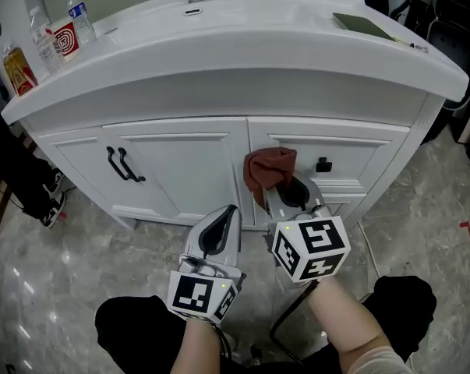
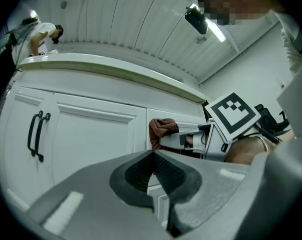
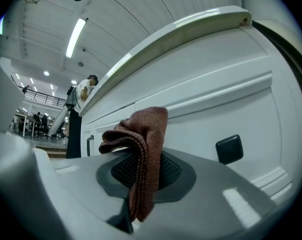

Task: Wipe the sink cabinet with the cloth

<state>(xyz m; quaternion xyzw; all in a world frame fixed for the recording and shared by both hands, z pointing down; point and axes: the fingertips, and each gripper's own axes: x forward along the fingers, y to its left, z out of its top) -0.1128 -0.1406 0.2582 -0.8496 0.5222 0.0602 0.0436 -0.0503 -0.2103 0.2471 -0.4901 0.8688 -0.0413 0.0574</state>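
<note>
On the far left end of the sink cabinet (image 1: 180, 170), clear plastic bottles (image 1: 79, 14) and a red-and-white printed cup (image 1: 65, 39) stand on its glossy white desk (image 1: 297, 45), whose front edge curves outward in a smooth bow. Below that edge, the cabinet's left door is a flat white panel with a raised frame and carries two slim black bar handles (image 1: 121, 164), set upright side by side.

In front of the cabinet's middle, the left hand-held gripper (image 1: 229, 213) points at the door with its grey jaws closed tip to tip and nothing between them; it is apart from the panel.

Just right of the cabinet's centre seam, the right hand-held gripper (image 1: 291, 193) is clamped on the cloth (image 1: 267, 170), a rust-brown towel with a looped, nubby weave, folded thick and bunched above the ribbed black pads. The cloth sits close against the upper drawer front; whether it touches cannot be told. A small square black knob (image 1: 323, 164) lies just right of it.

Along the cabinet's foot, grey veined stone floor (image 1: 79, 255) lies open to the left and right.
</note>
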